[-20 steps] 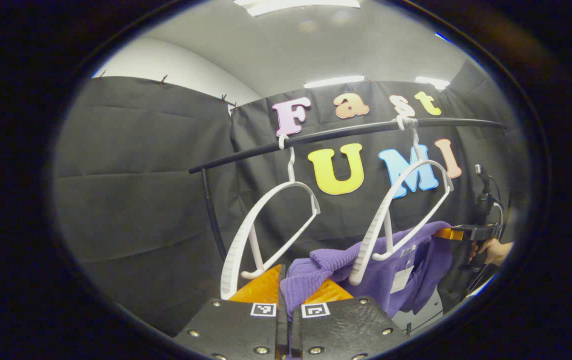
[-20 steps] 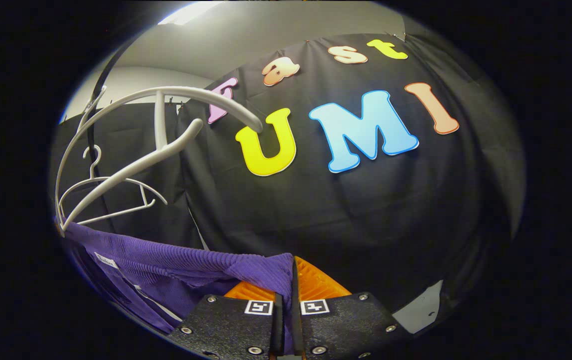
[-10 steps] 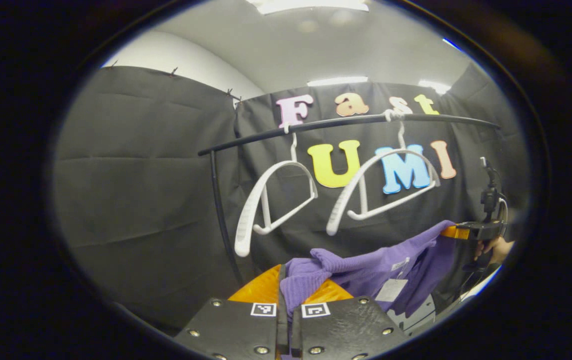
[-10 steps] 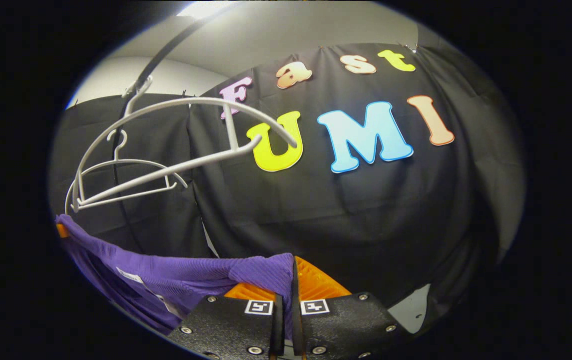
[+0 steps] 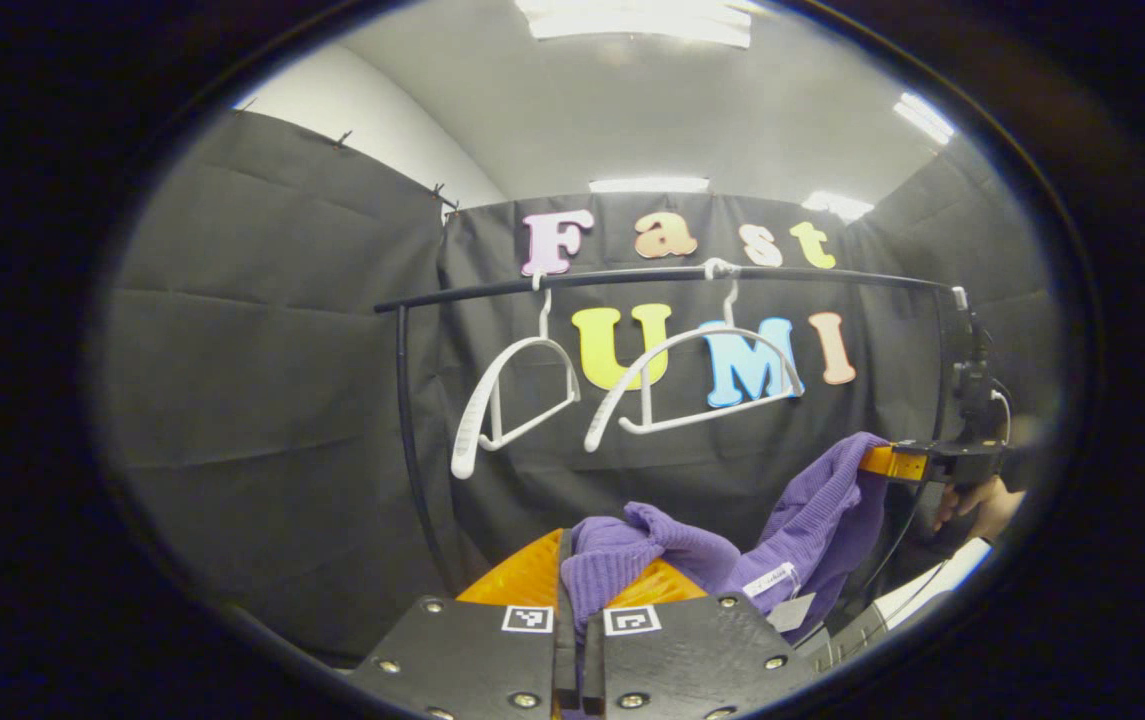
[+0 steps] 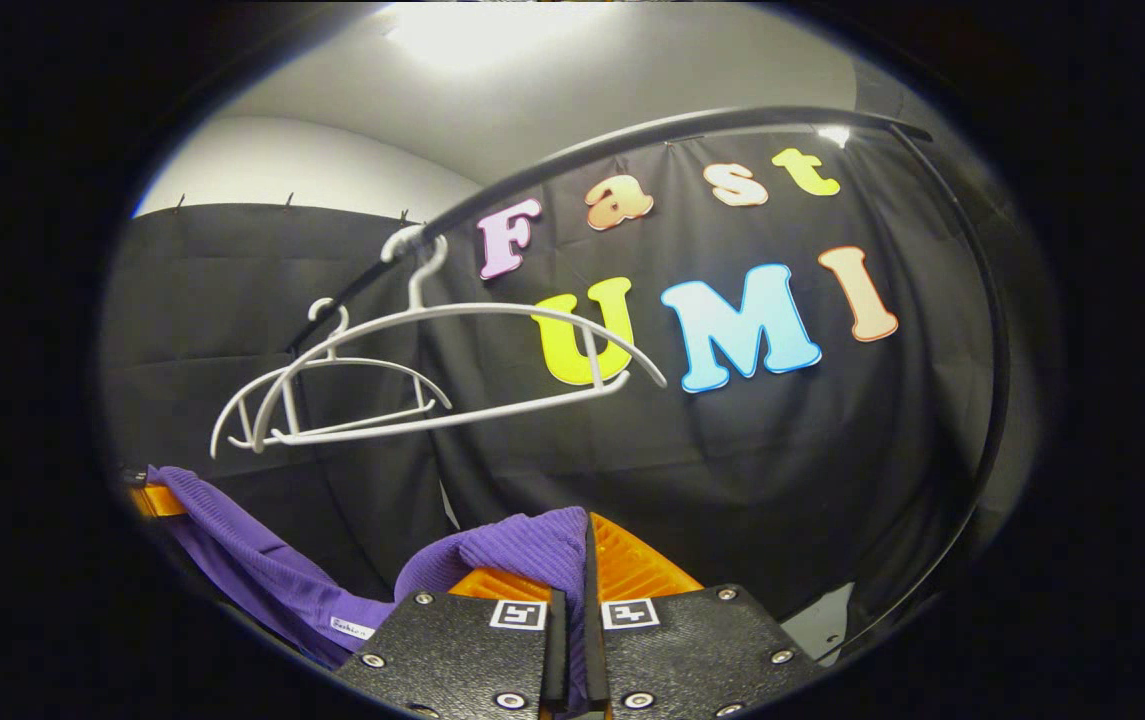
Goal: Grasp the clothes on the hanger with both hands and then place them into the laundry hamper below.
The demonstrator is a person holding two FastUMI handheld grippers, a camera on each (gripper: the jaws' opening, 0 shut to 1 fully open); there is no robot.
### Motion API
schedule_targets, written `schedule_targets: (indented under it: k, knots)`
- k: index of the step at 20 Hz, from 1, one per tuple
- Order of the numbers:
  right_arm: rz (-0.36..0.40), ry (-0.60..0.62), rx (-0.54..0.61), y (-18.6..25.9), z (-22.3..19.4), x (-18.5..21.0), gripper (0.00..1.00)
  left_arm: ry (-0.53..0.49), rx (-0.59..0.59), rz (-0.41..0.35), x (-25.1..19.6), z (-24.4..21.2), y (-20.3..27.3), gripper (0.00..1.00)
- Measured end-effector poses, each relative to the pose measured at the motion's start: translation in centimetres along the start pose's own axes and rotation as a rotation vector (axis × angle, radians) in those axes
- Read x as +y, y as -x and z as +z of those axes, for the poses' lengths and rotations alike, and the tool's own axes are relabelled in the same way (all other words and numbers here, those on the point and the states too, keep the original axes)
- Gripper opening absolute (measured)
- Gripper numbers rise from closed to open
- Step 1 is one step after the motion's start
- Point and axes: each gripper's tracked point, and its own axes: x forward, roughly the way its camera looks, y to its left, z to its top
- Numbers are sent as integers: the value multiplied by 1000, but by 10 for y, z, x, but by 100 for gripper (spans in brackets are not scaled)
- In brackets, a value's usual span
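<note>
Hanging between the two grippers, the purple sweater [image 5: 812,520] sags in a loose fold below the rail and is clear of both hangers. In the left gripper view, the left gripper [image 5: 572,575] has its jaws pressed together on a bunched end of the knit, which bulges up just above the fingers. Farther off to the right in that view, the right gripper [image 5: 882,462] pinches the other end of the sweater, with a hand [image 5: 977,500] holding its handle. A white tag [image 5: 770,580] shows on the fabric near the low point of the fold.

In the right gripper view, the right gripper's jaws are closed on a purple hem, the cloth rising in a hump over the left finger and trailing down to the lower left.

Two white hangers [image 5: 692,385] hang bare on the black rail [image 5: 632,277], side by side, with the nearer one [image 6: 452,370] tilted in the right gripper view. Black cloth [image 5: 262,380] walls the booth behind them, and ceiling lights [image 5: 647,185] glow above. The hamper cannot be made out.
</note>
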Motion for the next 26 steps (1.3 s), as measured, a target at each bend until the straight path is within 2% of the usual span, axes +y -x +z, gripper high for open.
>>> schedule_targets:
  k: [1,3,4,7,11,15,17,18,19,20,26]
  knots:
    - [2,6,-11,12,5,8,6,7,-8,-15,-3,1,5,8]
    - [9,5,-26,33,10,25,6,19,-19,-44,-9,4,16,0]
    - [14,1,-28,42,11,34,6,24,-24,-58,-12,4,21,3]
    - [25,19,-29,69,9,60,6,28,-34,-109,-27,3,35,3]
    - [50,24,-4,102,-11,93,5,50,-34,-191,-54,-11,52,4]
    - [61,32,55,123,-40,116,6,81,-15,-240,-77,-33,60,0]
    - [61,39,94,129,-62,121,6,92,3,-249,-86,-52,61,0]
    - [54,47,108,131,-71,121,6,93,15,-246,-88,-60,62,4]
    - [45,61,121,134,-81,121,6,98,32,-244,-91,-73,62,0]
    - [35,73,138,136,-91,120,6,108,51,-244,-93,-84,62,4]
    - [8,109,245,146,-160,113,7,108,169,-226,-105,-153,57,3]
